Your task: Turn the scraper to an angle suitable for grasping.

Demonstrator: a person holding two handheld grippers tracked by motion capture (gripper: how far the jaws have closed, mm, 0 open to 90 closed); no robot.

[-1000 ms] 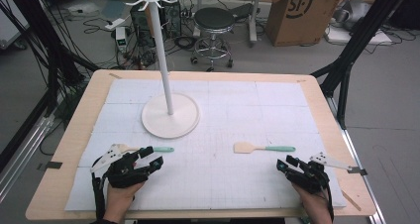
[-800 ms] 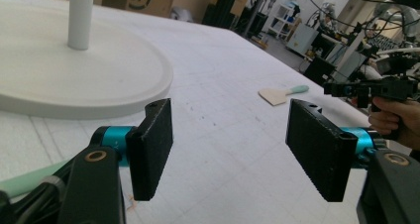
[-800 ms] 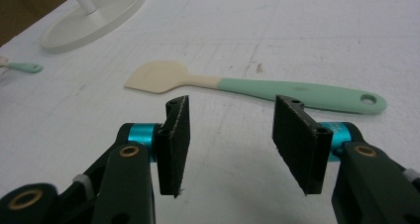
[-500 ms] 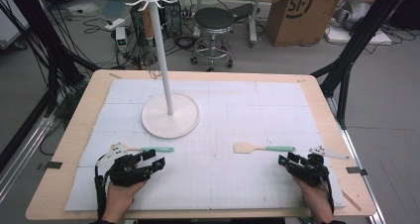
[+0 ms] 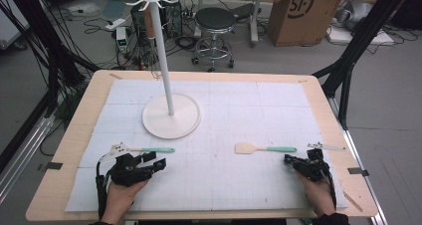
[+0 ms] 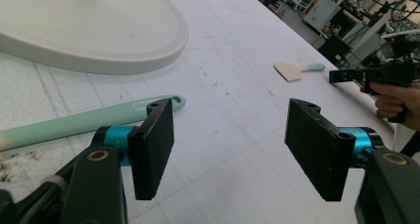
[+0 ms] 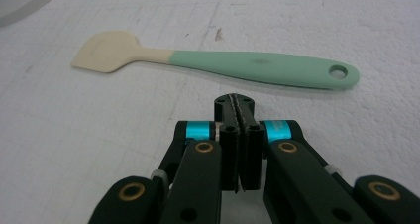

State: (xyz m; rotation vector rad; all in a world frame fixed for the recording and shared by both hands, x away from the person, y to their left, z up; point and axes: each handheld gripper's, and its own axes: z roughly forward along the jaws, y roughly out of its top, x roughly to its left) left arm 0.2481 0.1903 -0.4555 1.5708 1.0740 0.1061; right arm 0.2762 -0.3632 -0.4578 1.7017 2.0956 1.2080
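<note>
Nearest the person, the left tool (image 5: 152,164) rested on the white mat (image 5: 224,185) with its jaws spread wide, having opened from the narrower set it showed a second earlier. Just beyond its left jaw lay a mint-handled utensil (image 6: 89,120), in the same spot as before. The right tool (image 7: 237,110) had its jaws pressed together on nothing; it had drawn back and turned a little since the earlier frame, sitting just short of the green-handled spatula (image 7: 218,60), whose cream blade pointed left. That spatula had not moved. Farther up the bench (image 5: 74,135), the white stand (image 5: 171,116) stood upright on its round base, its hooked top unchanged.
</note>
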